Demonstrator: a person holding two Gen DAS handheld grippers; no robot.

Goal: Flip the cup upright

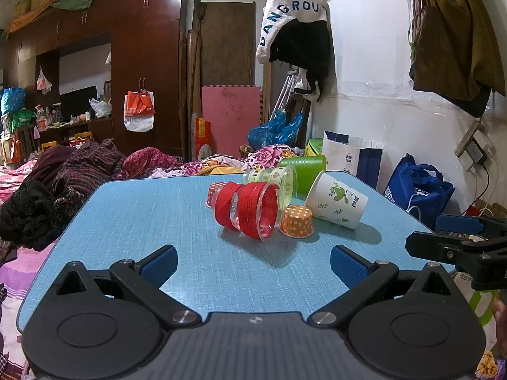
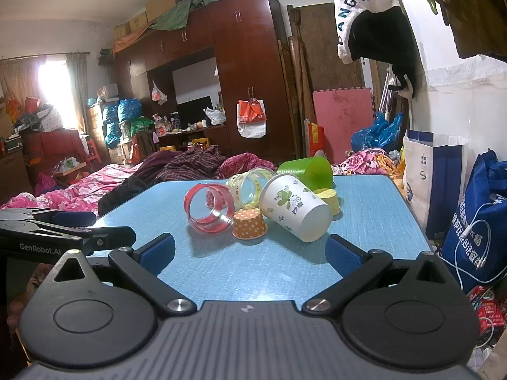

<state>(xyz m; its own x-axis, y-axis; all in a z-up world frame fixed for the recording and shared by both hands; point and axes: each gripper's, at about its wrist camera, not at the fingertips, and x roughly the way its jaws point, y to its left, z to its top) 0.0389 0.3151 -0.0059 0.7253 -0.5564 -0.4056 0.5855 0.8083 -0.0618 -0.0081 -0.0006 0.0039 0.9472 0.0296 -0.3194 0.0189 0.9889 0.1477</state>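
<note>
We are holding our left gripper (image 1: 253, 261) and right gripper (image 2: 250, 253) spread wide, gripping nothing, over bare blue table (image 1: 133, 221) at its near edge. The tipped cups (image 2: 294, 210) are lying clustered mid-table. We are reading "GenRobot.AI" on the left gripper.

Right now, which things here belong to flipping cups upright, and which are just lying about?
For the job:
white paper cup with green leaf print, on its side
clear plastic cup with red bands, on its side
orange polka-dot paper cup, upside down

Lying about:
blue fabric tote bag
white paper shopping bag
</note>
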